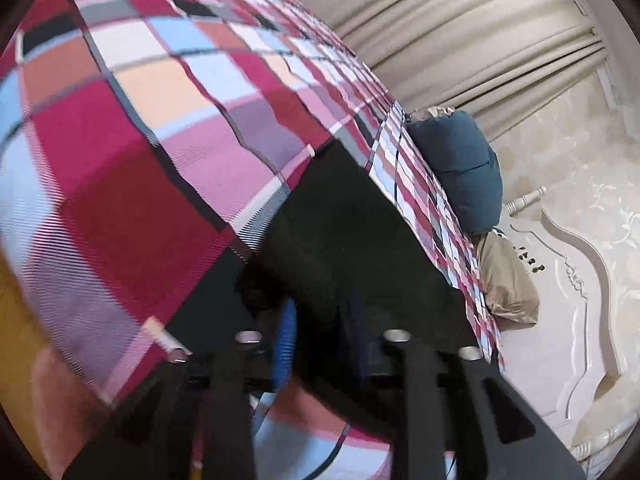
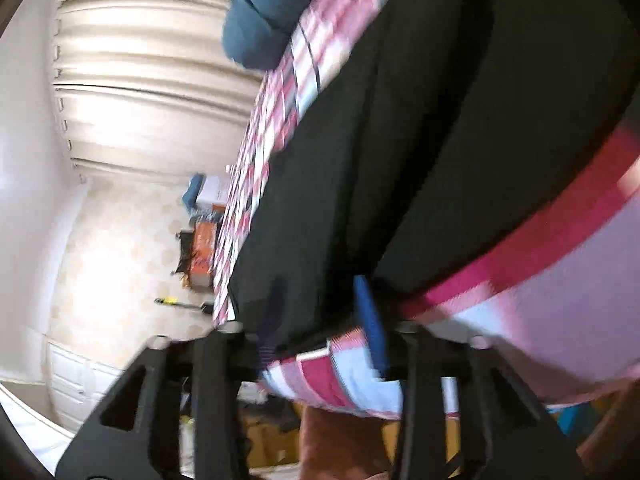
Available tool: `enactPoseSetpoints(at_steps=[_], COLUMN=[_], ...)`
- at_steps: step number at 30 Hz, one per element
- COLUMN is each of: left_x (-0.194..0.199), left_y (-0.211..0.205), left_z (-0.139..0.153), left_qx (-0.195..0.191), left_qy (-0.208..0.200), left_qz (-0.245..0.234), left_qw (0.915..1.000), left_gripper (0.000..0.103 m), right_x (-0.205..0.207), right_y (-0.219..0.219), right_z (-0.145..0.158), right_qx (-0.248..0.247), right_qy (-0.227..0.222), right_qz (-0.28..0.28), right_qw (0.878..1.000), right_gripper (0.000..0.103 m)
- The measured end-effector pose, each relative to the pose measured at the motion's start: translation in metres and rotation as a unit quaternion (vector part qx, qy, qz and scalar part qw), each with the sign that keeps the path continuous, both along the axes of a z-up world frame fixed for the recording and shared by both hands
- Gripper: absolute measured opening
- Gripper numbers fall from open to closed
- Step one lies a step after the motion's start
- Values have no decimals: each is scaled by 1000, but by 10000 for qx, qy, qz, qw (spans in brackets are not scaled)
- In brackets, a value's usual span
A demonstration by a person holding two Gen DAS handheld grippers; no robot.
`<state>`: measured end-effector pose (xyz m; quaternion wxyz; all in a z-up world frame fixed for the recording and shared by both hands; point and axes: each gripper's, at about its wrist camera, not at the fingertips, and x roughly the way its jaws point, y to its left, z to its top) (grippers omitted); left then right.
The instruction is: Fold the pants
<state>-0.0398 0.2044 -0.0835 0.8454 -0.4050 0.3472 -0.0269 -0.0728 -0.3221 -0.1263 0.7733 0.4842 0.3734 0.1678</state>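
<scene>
Item: black cloth pants [image 1: 352, 232], flat on the checked red, pink and blue bedspread [image 1: 140, 140]. My left gripper [image 1: 320, 344] and right gripper [image 2: 320, 332]: fingers parted at the near hem, pinching nothing. Step: regrasping. Next: close on both corners.

I see the pants [image 1: 352, 232] lying on the bedspread [image 1: 132, 152]; the pillow [image 1: 464, 172] sits beyond them, against the headboard [image 1: 572, 280].

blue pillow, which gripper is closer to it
Right, probably, but it's close. Both the left gripper and the right gripper sit at the pants' near edge, pillow beyond; it looks larger in the right view.
</scene>
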Motion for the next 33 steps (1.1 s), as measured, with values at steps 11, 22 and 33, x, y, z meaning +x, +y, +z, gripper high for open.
enactPoseSetpoints(at_steps=[11, 22, 33], left_x=[16, 60, 62], left_y=[-51, -115, -119], left_z=[48, 22, 19], left_qx=[348, 678, 803], left_qy=[-539, 0, 37], left_qz=[-397, -914, -969], left_qw=[9972, 9935, 9920], left_gripper=[86, 87, 87], right_x=[-99, -77, -75], right_y=[-266, -342, -380], right_z=[37, 14, 18], right_qx=[-649, -540, -1182], right_qy=[-83, 330, 632], right_qz=[-3564, -3952, -3663], right_qw=[9320, 9164, 9208], right_gripper=[48, 9, 5])
